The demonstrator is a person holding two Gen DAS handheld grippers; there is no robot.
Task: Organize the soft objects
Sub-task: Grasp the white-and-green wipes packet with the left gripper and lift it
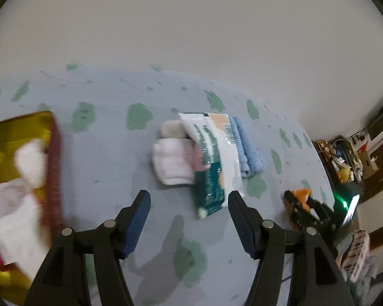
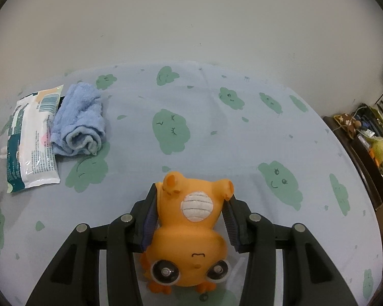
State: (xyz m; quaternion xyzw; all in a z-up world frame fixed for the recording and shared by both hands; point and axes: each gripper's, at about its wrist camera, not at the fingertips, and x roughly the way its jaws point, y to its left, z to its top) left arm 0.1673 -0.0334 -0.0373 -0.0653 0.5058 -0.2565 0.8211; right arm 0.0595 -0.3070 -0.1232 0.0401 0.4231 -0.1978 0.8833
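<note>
Meanwhile, the right gripper (image 2: 191, 213) is pinching an orange plush toy (image 2: 189, 232) between its two pads, the fingers (image 2: 148, 219) pressing on the toy's flanks. The toy is lying belly-up, its long axis running along the fingers: feet and white belly patch are pointing away from the camera, its big-eyed head is pointing back toward the wrist. Whether it is resting on the sheet or hanging just above it cannot be told.

The left gripper (image 1: 189, 219) is hovering with its blue-padded fingers (image 1: 136, 227) spread wide and nothing between them, above a pale blue bedsheet (image 1: 115, 158) printed with green clouds. Just beyond its fingertips a packet of wipes (image 1: 214, 158) is lying flat, its long axis running toward the gripper, the dark green end nearest and the barcode end farthest. A rolled blue towel (image 2: 79, 122) is touching the packet's right side, lying parallel to it. On the packet's left, folded white and pink cloths (image 1: 172, 158) are partly tucked under it.

At the far left, blurred, a yellow box with a red rim (image 1: 55, 173) is holding white soft things (image 1: 15, 204). A cluttered shelf (image 2: 365, 132) is standing past the bed's right edge.
</note>
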